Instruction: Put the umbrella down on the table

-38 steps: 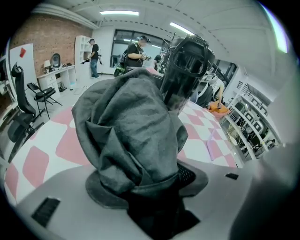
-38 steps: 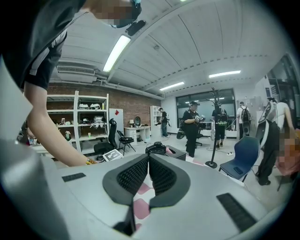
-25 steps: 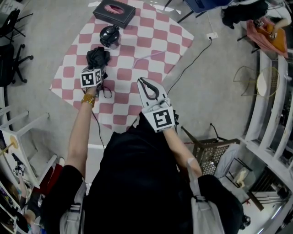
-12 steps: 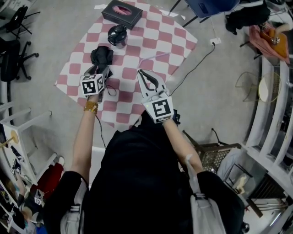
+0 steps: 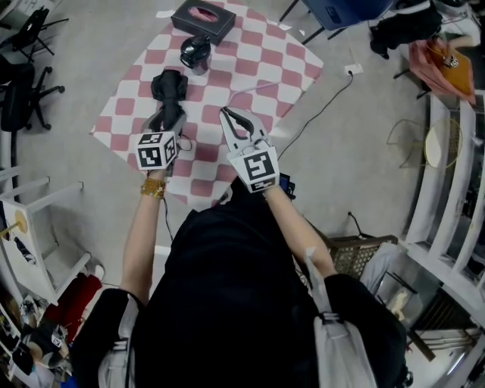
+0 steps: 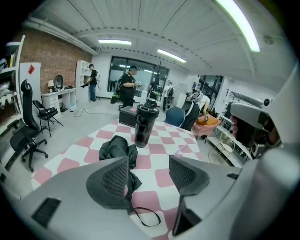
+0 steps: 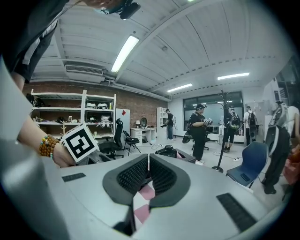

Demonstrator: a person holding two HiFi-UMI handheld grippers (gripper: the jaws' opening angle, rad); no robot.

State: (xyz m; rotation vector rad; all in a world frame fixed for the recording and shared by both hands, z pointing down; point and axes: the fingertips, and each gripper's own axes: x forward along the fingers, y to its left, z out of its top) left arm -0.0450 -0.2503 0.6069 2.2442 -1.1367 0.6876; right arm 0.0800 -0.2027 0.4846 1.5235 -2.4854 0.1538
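Observation:
The black folded umbrella [image 5: 168, 85] lies on the pink-and-white checked table [image 5: 258, 53], with its strap loop [image 6: 145, 216] trailing toward me. My left gripper [image 5: 170, 116] hovers just short of the umbrella's near end, open, with nothing between its jaws. In the left gripper view the umbrella [image 6: 117, 149] shows beyond the left pad [image 6: 115, 176], apart from it. My right gripper [image 5: 226, 114] is held over the table's near right part, shut and empty. In the right gripper view that gripper [image 7: 148, 171] shows its pads pressed together.
A black bottle [image 5: 195, 51] stands just beyond the umbrella, and a dark tissue box [image 5: 201, 17] sits at the far edge. A thin white cable [image 5: 250, 89] lies on the cloth. A wire basket [image 5: 352, 254] and a black floor cable [image 5: 322, 102] are to the right; office chairs [image 5: 23, 68] stand left.
My left gripper has drawn back toward me from the umbrella, which stays lying on the table. The right gripper has shifted slightly left, still shut.

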